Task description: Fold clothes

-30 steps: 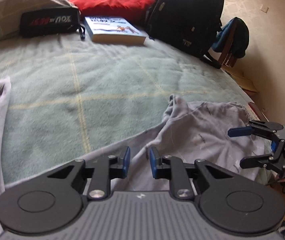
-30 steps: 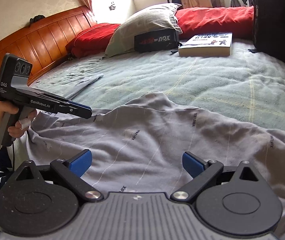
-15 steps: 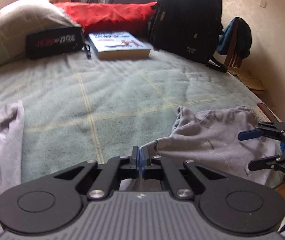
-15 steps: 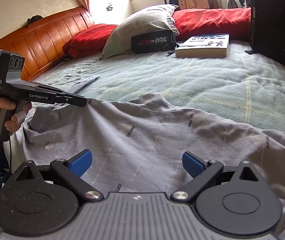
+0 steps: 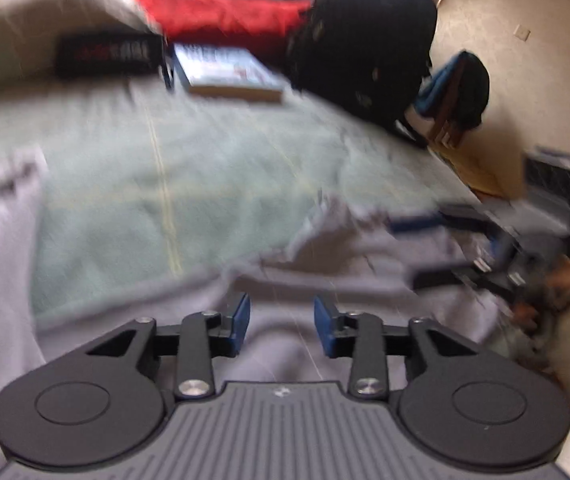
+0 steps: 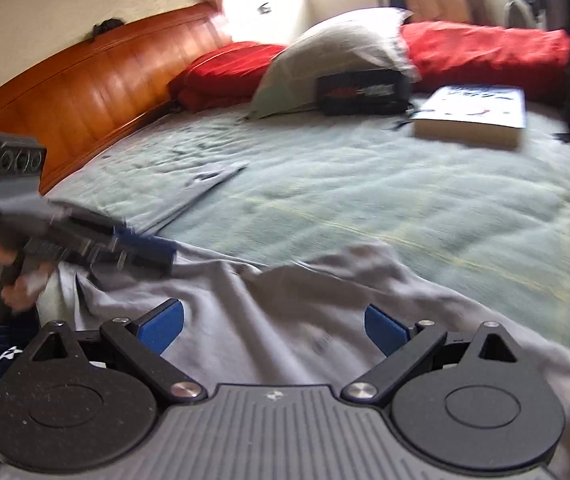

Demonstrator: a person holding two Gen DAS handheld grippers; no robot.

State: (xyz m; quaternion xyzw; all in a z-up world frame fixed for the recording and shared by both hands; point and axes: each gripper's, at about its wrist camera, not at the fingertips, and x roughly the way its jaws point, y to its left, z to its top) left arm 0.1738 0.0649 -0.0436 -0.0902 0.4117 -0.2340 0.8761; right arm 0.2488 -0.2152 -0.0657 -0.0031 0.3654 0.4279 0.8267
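While both my hands tilt downward over the grey shirt [image 6: 269, 320], my left gripper [image 5: 281, 322] just parting, nothing between, my right gripper [image 6: 275, 330] spread wide, empty.

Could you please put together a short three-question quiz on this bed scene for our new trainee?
1. True or false: the thick paperback book lies on the pale green blanket, to the right of the black zip pouch in the right wrist view.
2. What lies beneath both grippers? A) a red towel B) a crumpled grey printed garment C) blue jeans
3. Fill in: the right gripper has its blue pads set ____, with nothing clamped.

Key
1. True.
2. B.
3. Wide apart. The left gripper has just been opening too, and its pads press on nothing.
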